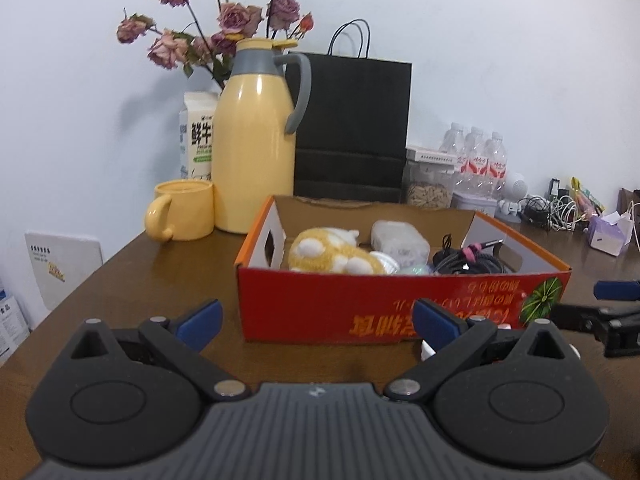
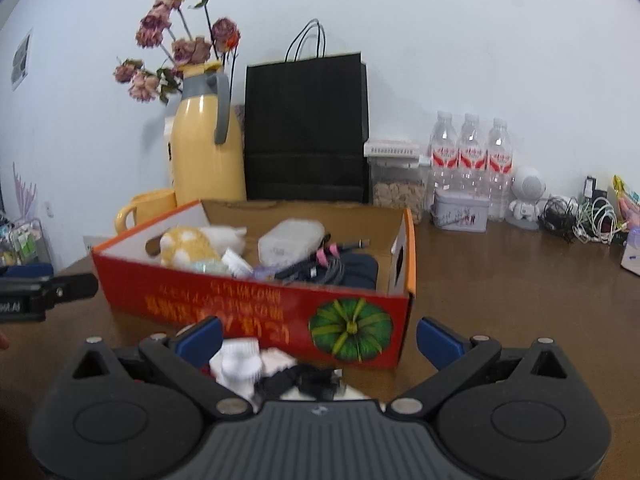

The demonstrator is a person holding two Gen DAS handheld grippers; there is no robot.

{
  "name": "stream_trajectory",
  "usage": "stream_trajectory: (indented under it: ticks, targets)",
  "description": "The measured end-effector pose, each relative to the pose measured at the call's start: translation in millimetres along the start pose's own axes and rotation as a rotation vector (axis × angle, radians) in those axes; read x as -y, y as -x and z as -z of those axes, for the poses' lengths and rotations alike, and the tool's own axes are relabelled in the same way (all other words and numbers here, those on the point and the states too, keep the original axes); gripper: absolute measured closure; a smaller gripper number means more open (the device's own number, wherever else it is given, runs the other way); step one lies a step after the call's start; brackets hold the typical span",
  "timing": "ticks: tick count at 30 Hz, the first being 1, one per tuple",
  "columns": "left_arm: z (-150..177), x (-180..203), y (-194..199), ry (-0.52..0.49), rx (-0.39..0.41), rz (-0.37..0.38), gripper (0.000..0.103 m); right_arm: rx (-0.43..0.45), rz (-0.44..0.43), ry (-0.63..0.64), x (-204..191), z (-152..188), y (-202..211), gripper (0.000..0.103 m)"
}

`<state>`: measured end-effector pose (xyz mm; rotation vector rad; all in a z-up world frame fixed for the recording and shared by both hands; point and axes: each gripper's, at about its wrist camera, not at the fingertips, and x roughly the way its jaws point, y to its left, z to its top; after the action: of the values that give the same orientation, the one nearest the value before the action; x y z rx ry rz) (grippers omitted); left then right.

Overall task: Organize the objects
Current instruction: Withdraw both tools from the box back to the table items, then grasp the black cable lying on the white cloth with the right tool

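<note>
An open red cardboard box (image 1: pixel 360 304) (image 2: pixel 256 304) stands on the brown table. It holds a yellow plush toy (image 1: pixel 332 254) (image 2: pixel 188 246), a clear plastic case (image 1: pixel 400 240) (image 2: pixel 290 240) and black cables (image 1: pixel 468 262) (image 2: pixel 320 268). My left gripper (image 1: pixel 318 322) is open and empty just in front of the box. My right gripper (image 2: pixel 318 338) is open, low over a small white and black bundle (image 2: pixel 276 374) that lies on the table before the box. The right gripper also shows at the right edge of the left wrist view (image 1: pixel 608 308).
A yellow thermos (image 1: pixel 256 140), yellow mug (image 1: pixel 182 214), milk carton (image 1: pixel 198 136), dried roses (image 1: pixel 224 20) and black paper bag (image 1: pixel 352 128) stand behind the box. Water bottles (image 2: pixel 472 160), a jar (image 2: pixel 396 192), a tin (image 2: pixel 460 210) and tangled cables (image 2: pixel 580 220) line the back right.
</note>
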<state>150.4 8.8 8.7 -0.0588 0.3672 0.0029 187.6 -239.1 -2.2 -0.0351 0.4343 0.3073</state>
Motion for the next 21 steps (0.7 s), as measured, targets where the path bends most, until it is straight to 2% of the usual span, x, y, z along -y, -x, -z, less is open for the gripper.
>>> stream_trajectory:
  ticks: [7,11,14,21]
  targets:
    - [3.9,-2.9,2.9,0.009,-0.008,0.005,0.000,-0.081,-0.012,0.042,-6.3,14.2,5.3,0.000]
    - [3.2,-3.2,3.1,0.012,-0.008,0.009,0.000,-0.088,0.002,0.027,-3.7,16.4,6.1,0.000]
    - [3.4,-3.5,3.6,0.013,-0.007,0.009,0.000,-0.109,-0.018,0.009,-0.9,13.5,1.6,0.000]
    - [4.1,-3.8,2.5,0.015,-0.017,0.004,0.000,-0.170,-0.059,0.045,-3.7,7.9,-22.5,0.024]
